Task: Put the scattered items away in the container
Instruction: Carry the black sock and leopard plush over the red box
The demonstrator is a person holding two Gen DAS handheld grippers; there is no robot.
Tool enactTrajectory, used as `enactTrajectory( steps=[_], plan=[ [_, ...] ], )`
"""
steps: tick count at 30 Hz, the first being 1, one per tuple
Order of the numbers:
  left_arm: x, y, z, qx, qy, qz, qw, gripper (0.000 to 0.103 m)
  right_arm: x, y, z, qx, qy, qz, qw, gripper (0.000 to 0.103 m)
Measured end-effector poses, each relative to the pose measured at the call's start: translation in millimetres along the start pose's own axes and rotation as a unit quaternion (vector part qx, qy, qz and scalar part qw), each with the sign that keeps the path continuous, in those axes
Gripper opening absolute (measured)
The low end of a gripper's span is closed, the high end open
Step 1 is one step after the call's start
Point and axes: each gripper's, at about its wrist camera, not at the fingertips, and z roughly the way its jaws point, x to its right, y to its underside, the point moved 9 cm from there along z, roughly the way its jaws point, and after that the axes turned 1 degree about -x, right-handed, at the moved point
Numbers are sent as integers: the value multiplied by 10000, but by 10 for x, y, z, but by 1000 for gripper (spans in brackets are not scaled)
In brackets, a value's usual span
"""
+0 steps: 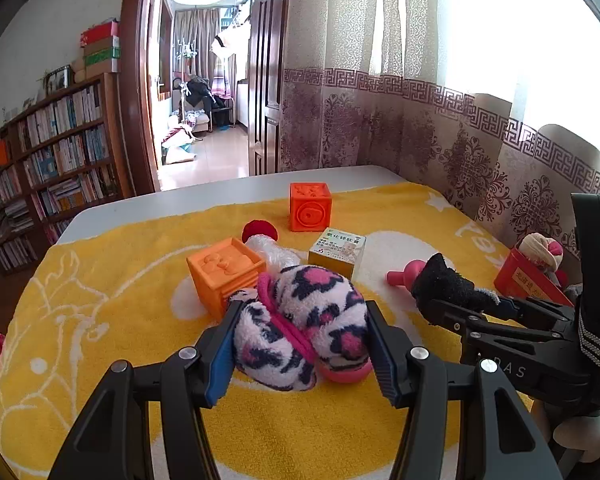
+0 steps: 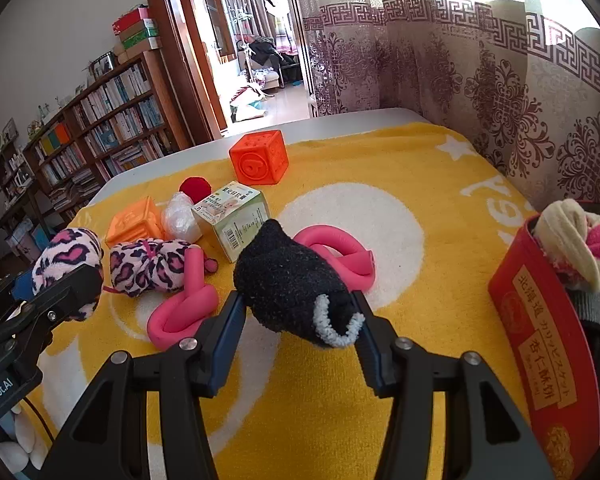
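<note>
My left gripper [image 1: 300,344] is shut on a pink leopard-print fuzzy sock bundle [image 1: 304,320], just above the yellow towel [image 1: 140,300]. In the right wrist view the left gripper [image 2: 56,280] holds one leopard bundle [image 2: 66,256], and a second one [image 2: 150,264] lies beside it. My right gripper [image 2: 300,320] is shut on a black fuzzy sock [image 2: 290,284]; it also shows in the left wrist view [image 1: 446,284]. The red box container [image 2: 548,344] stands at the right and holds a cream-and-pink sock [image 2: 576,240].
On the towel lie two orange cubes [image 2: 260,158] [image 2: 136,226], a green-white carton [image 2: 236,212], a red ball [image 2: 196,188], a crumpled clear plastic bag [image 2: 180,220] and a pink foam tube [image 2: 188,308]. A curtain [image 2: 500,100] hangs on the right; a bookshelf [image 2: 100,128] stands on the left.
</note>
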Motion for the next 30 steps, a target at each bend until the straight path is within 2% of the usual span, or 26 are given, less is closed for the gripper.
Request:
enactTrajectory(
  steps=[7, 12, 25, 30],
  plan=[
    [76, -11, -48, 70, 32, 87, 9999, 59, 103, -22, -50, 86, 79, 167, 9998, 56],
    [159, -37, -111, 154, 106, 172, 9997, 59, 270, -101, -237, 293, 172, 434, 9985, 56],
    [512, -36, -186, 165, 436, 434, 9980, 59, 740, 13, -1122, 841, 350, 882, 9919, 56],
    [692, -26, -210, 161, 556, 613, 9964, 59, 1067, 94, -1492, 1054, 626, 1036, 9870, 56]
  ],
)
